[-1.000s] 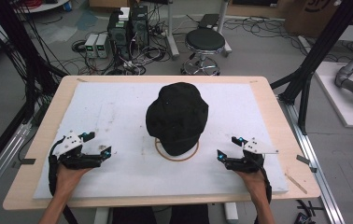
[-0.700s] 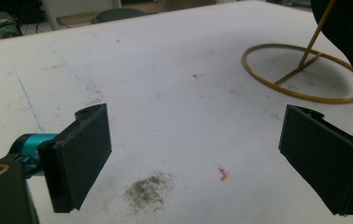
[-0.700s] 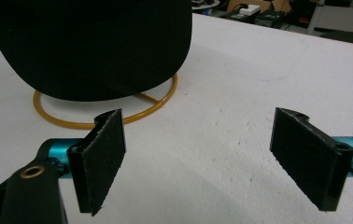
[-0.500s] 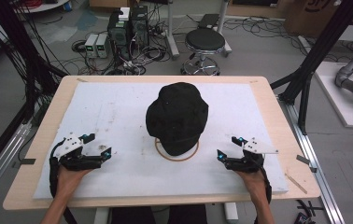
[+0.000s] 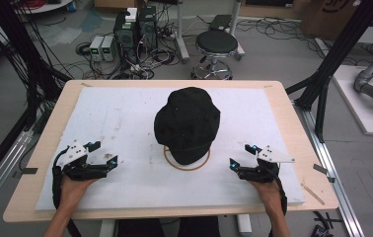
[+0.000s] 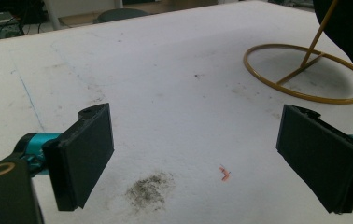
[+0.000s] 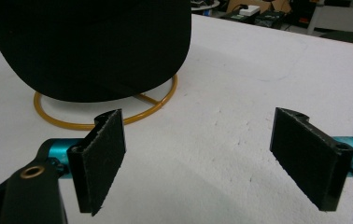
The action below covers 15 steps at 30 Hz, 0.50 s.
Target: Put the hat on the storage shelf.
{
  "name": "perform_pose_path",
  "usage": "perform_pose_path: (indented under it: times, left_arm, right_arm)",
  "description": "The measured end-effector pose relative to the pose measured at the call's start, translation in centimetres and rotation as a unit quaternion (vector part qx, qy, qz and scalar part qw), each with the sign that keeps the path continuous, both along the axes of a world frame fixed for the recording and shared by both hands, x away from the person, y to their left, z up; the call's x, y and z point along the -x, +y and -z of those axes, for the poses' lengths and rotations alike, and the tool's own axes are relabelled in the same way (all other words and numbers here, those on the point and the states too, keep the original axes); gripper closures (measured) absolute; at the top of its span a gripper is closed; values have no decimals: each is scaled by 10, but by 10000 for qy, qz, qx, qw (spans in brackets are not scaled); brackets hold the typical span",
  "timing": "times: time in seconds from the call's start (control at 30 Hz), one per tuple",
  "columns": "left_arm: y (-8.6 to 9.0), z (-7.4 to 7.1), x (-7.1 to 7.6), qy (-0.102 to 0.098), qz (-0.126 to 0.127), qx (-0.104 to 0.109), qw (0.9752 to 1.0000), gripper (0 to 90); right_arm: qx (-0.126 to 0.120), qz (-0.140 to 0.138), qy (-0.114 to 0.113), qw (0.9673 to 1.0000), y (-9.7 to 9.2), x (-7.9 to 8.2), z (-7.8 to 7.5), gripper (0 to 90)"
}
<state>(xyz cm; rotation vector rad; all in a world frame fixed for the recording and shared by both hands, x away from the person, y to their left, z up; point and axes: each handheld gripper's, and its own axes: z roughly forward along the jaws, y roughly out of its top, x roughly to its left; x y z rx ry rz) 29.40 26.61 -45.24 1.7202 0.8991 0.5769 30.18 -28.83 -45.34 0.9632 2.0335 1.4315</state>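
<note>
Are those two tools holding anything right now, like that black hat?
Nothing is held. The left tool and right tool are both open, apart from the hat on its stand.

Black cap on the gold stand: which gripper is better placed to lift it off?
Right, marginally. The right gripper is open, and its own view looks straight at the black cap's brim. The left gripper is open too, but its view catches mainly the gold stand, with the cap at the edge.

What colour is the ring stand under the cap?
Golden yellow ring stand, clearest in the left gripper view.
</note>
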Motion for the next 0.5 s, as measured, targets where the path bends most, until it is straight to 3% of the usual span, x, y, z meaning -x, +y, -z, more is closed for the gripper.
perform_pose_path:
  times: [0.5]
  left_arm:
    - [-1, 0, 0, -17, -18, -38, 10000, 110]
  right_arm:
    - [8, -35, 3, 10000, 0, 0, 0, 185]
